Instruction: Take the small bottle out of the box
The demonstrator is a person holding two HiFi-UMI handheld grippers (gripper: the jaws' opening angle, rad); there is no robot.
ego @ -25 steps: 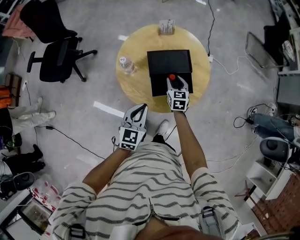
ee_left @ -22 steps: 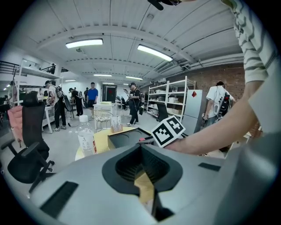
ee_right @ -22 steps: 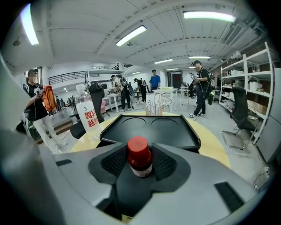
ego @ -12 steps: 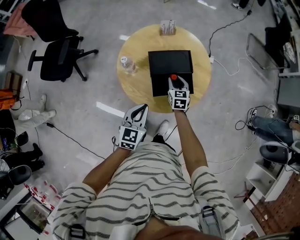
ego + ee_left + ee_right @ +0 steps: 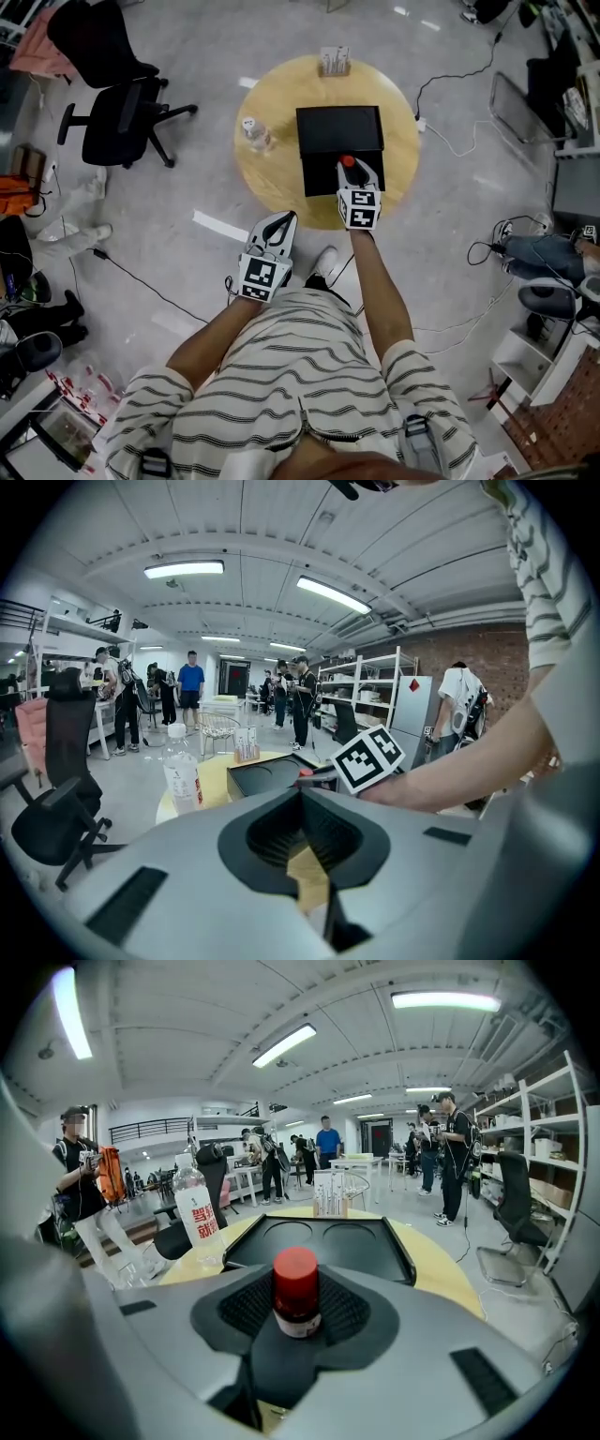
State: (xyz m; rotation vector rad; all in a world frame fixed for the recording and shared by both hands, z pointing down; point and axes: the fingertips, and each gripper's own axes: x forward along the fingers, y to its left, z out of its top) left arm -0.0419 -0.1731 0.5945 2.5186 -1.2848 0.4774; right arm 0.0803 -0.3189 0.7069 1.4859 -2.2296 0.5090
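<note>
A small bottle (image 5: 296, 1293) with a red cap (image 5: 347, 161) stands upright between the jaws of my right gripper (image 5: 296, 1314), whose black pads press on its sides. That right gripper (image 5: 352, 173) is over the near part of the open black box (image 5: 340, 129), which lies on the round wooden table (image 5: 272, 178). The box's far part (image 5: 319, 1241) shows two round hollows. My left gripper (image 5: 278, 220) hangs off the table's near edge, in front of my body. Its jaws (image 5: 305, 841) are shut with nothing between them.
A clear water bottle (image 5: 253, 131) with a red label (image 5: 195, 1213) stands on the table left of the box. A small rack of tubes (image 5: 334, 56) sits at the table's far edge. An office chair (image 5: 117, 122) stands to the left, and cables run over the floor.
The head view has shifted a little. My right gripper stays at the box's near part with the red-capped bottle between its jaws. The left gripper has not moved.
</note>
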